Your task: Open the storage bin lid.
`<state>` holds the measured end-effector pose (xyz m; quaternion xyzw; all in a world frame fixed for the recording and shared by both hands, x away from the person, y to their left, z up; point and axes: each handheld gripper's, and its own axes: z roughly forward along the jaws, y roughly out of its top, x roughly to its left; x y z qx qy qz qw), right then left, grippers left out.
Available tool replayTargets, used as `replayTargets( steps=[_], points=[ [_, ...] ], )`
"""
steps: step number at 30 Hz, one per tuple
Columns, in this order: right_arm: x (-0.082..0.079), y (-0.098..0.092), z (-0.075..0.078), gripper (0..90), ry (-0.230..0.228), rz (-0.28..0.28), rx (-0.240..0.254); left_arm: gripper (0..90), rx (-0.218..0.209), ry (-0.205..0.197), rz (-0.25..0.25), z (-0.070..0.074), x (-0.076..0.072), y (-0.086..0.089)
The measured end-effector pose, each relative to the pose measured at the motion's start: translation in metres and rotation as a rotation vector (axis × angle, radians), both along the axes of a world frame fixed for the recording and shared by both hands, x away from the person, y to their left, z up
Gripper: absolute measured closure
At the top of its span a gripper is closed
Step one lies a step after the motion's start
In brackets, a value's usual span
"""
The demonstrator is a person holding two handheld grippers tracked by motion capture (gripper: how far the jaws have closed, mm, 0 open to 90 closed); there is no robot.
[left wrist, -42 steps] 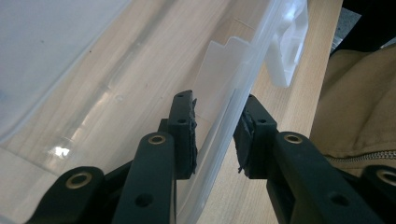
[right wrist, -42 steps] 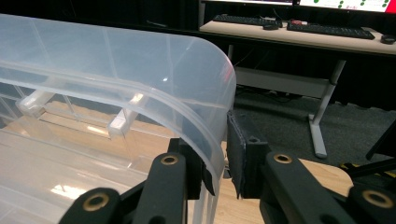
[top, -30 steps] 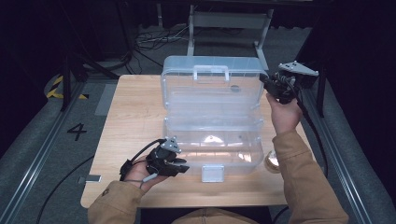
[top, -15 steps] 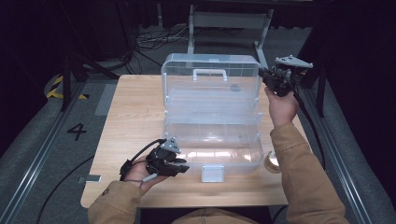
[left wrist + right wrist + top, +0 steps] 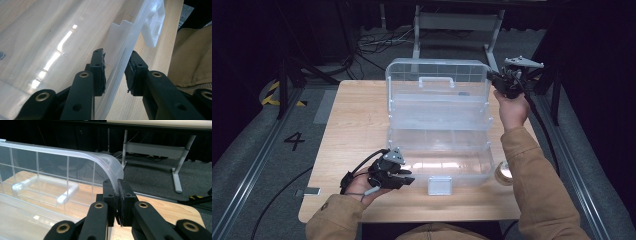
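Observation:
A clear plastic storage box [image 5: 439, 162] stands on the wooden table [image 5: 357, 130], its lid [image 5: 437, 97] raised nearly upright at the back. My right gripper [image 5: 493, 80] is shut on the lid's upper right corner; in the right gripper view the pads [image 5: 117, 195] pinch the curved rim [image 5: 110, 165]. My left gripper [image 5: 409, 179] lies low at the box's front left. In the left gripper view its jaws [image 5: 115, 72] straddle the front wall [image 5: 125, 52] and hold it. A white latch [image 5: 439, 185] hangs at the front.
A carry handle [image 5: 436, 81] sits on the lid. A small round object [image 5: 503, 172] lies by the box's right front corner, partly behind the right sleeve. Metal rails run along both table sides, with a grey stand [image 5: 457, 25] and cables behind.
My right gripper has shifted a little farther back with the lid's corner, and the lid stands slightly more upright. The left gripper has stayed put.

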<state>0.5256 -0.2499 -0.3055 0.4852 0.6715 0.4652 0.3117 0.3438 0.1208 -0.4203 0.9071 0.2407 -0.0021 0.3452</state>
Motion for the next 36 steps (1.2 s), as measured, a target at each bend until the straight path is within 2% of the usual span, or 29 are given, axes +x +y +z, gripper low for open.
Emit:
replayTargets(
  steps=[11,19,26,29,36],
  points=[
    [0.019,-0.002,-0.006,86.2,0.043,0.012,0.027,71.1,-0.008,-0.016,0.002,-0.001,-0.001,0.001],
    [0.031,-0.004,-0.011,86.1,0.073,0.021,0.042,70.9,-0.018,-0.007,0.005,-0.001,-0.001,0.001],
    [0.041,-0.005,-0.015,86.0,0.104,0.026,0.054,70.9,-0.029,-0.019,0.003,-0.002,-0.002,0.002],
    [0.046,-0.006,-0.017,86.0,0.121,0.026,0.058,70.8,-0.043,-0.018,0.001,-0.003,-0.002,0.003],
    [0.057,-0.006,-0.023,85.8,0.164,0.029,0.069,70.7,-0.046,-0.018,0.002,-0.003,-0.002,0.003]
  ],
)
